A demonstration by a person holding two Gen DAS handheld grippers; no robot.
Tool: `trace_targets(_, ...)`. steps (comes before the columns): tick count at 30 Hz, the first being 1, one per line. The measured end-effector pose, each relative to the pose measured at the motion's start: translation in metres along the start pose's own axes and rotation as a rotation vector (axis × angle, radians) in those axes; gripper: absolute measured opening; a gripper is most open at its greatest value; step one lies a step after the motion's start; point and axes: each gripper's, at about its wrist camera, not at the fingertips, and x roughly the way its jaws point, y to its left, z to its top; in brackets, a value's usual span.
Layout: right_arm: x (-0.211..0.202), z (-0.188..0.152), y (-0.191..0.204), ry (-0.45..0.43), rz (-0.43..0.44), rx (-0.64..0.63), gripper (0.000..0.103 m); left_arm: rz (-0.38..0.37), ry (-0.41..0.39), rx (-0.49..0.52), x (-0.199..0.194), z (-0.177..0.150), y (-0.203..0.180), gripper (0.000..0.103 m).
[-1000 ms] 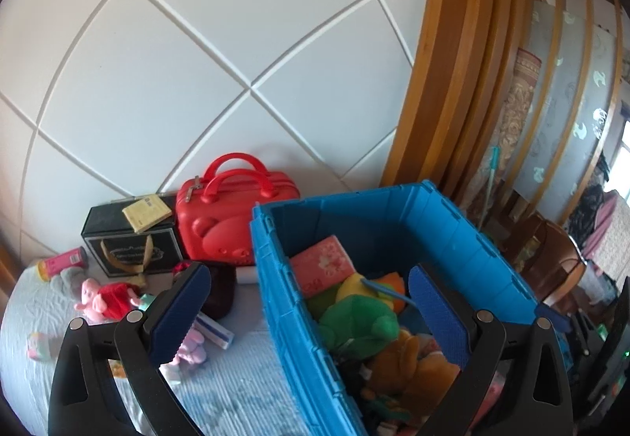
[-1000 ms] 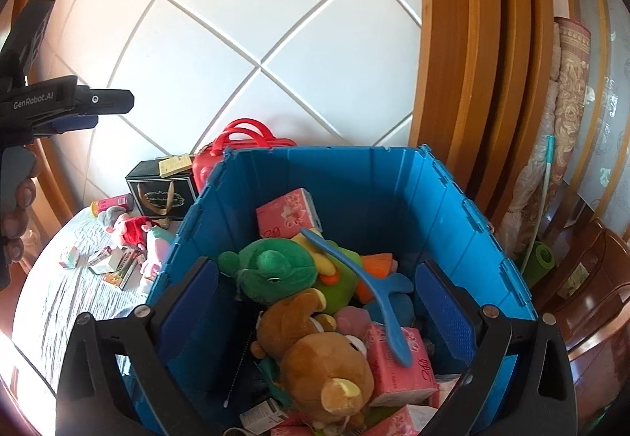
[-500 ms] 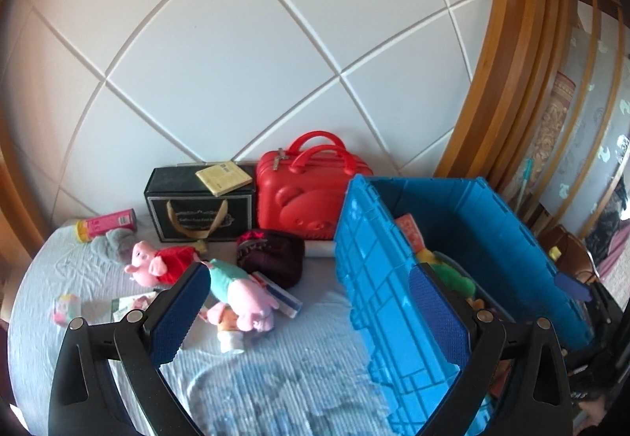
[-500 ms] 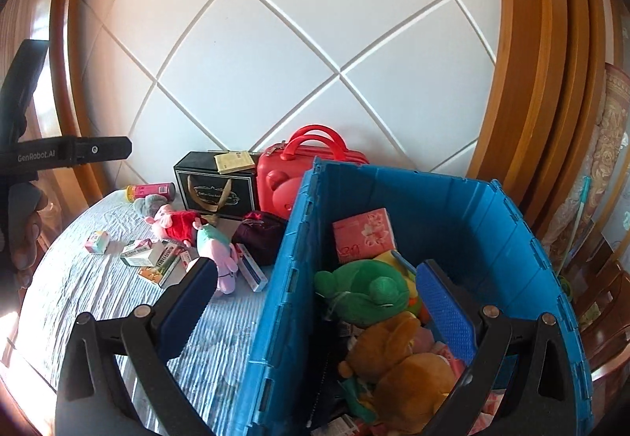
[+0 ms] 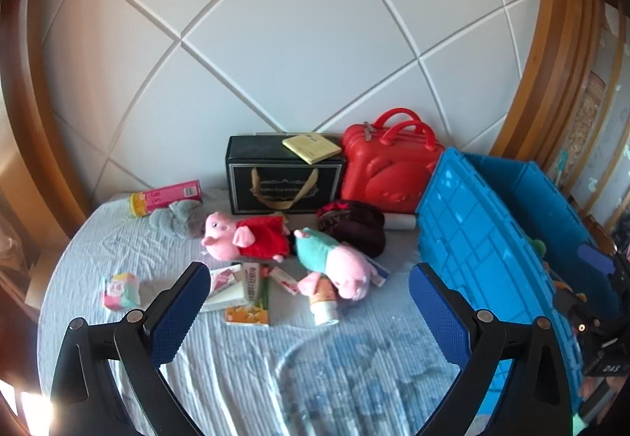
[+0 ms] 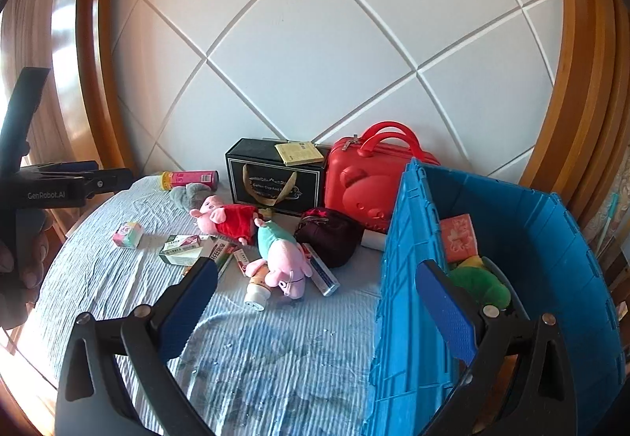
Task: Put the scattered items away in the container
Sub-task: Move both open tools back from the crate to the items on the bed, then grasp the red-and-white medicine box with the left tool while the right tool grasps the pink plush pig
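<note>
A blue crate (image 5: 492, 239) (image 6: 543, 239) stands at the right of the bed, with a green plush (image 6: 478, 284) and a pink box (image 6: 458, 237) showing inside. Scattered to its left lie a pink pig in red (image 5: 244, 237) (image 6: 224, 217), a teal-and-pink plush (image 5: 334, 263) (image 6: 281, 253), a dark pouch (image 5: 354, 225) (image 6: 328, 235), small cartons (image 5: 244, 288) (image 6: 183, 249) and a tube (image 5: 323, 298) (image 6: 258, 286). My left gripper (image 5: 309, 312) hangs open and empty above the bedcover, short of the cartons. My right gripper (image 6: 315, 302) is open and empty, straddling the crate's left wall.
A red case (image 5: 388, 168) (image 6: 370, 180) and a black gift box (image 5: 283, 176) (image 6: 275, 176) stand against the white panelled wall. A pink canister (image 5: 165, 196) and a small pastel box (image 5: 120, 290) (image 6: 128, 233) lie farther left. A hand (image 6: 19, 270) holds the left gripper's body.
Both views have swung left from the crate's inside to the scattered items on the bed. Both grippers stayed open and empty.
</note>
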Motion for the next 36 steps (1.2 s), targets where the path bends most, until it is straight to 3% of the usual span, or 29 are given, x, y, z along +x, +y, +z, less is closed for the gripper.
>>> trace_targets(7,0.053,-0.009,0.036,0.054,0.031,-0.015,0.102,0.026,0.079,-0.034,0.033,-0.024,0.064,0.102)
trace_targets(14,0.135,-0.032,0.056,0.107,0.053,-0.029,0.102,0.032,0.149,-0.061,0.095,-0.053,0.113,0.102)
trace_targets(20,0.208,-0.057,0.06,0.157,0.049,-0.024,0.102,0.031,0.178,-0.001,0.168,-0.078,0.135,0.101)
trace_targets(31,0.299,-0.081,0.067,0.214,0.008,-0.07,0.102,-0.013,0.237,0.087,0.282,-0.099,0.176,0.097)
trace_targets(36,0.33,-0.085,0.062,0.24,-0.009,-0.088,0.102,-0.056,0.306,0.08,0.315,-0.11,0.181,0.085)
